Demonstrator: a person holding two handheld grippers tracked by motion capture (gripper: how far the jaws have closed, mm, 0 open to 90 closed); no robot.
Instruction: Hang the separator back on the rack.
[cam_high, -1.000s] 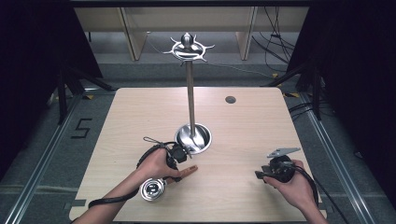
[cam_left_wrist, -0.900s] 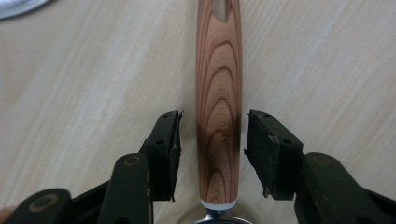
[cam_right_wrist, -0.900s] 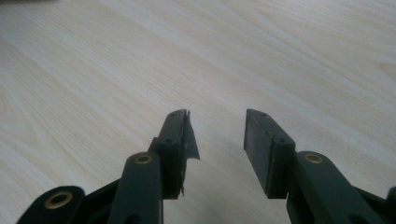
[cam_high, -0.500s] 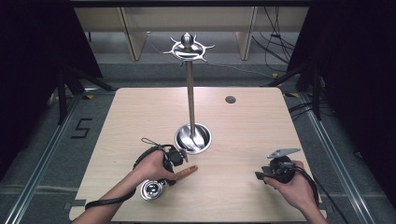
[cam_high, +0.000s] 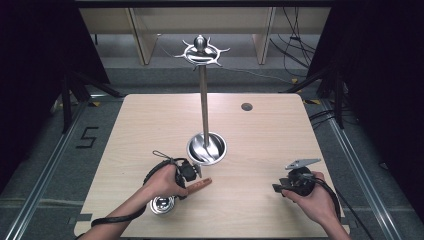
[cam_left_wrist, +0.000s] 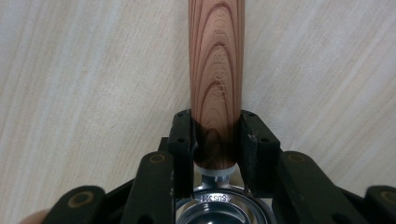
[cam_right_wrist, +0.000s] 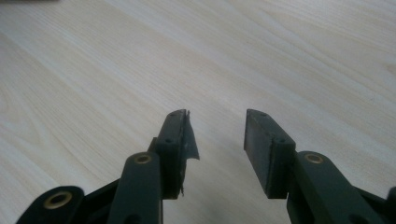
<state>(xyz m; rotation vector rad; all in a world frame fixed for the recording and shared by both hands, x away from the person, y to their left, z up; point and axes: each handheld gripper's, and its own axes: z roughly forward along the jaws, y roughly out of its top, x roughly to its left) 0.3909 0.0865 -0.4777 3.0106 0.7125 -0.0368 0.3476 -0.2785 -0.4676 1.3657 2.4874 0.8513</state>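
The pale wooden table (cam_high: 150, 130) carries a tall steel stand (cam_high: 203, 95) near its centre, rising from a round mirrored base (cam_high: 207, 148). At about 7 o'clock from that base, the left gripper (cam_left_wrist: 215, 140) pinches the wooden handle (cam_left_wrist: 215, 70) of a small steel ladle (cam_high: 162, 204) — its bowl lies toward the near edge. At 4 o'clock, well apart, the right gripper (cam_right_wrist: 215, 140) rests low over bare wood, jaws spread.

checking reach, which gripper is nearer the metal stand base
Left. The left gripper, shut on a wooden handle, sits just below the stand base; the right gripper lies farther off.
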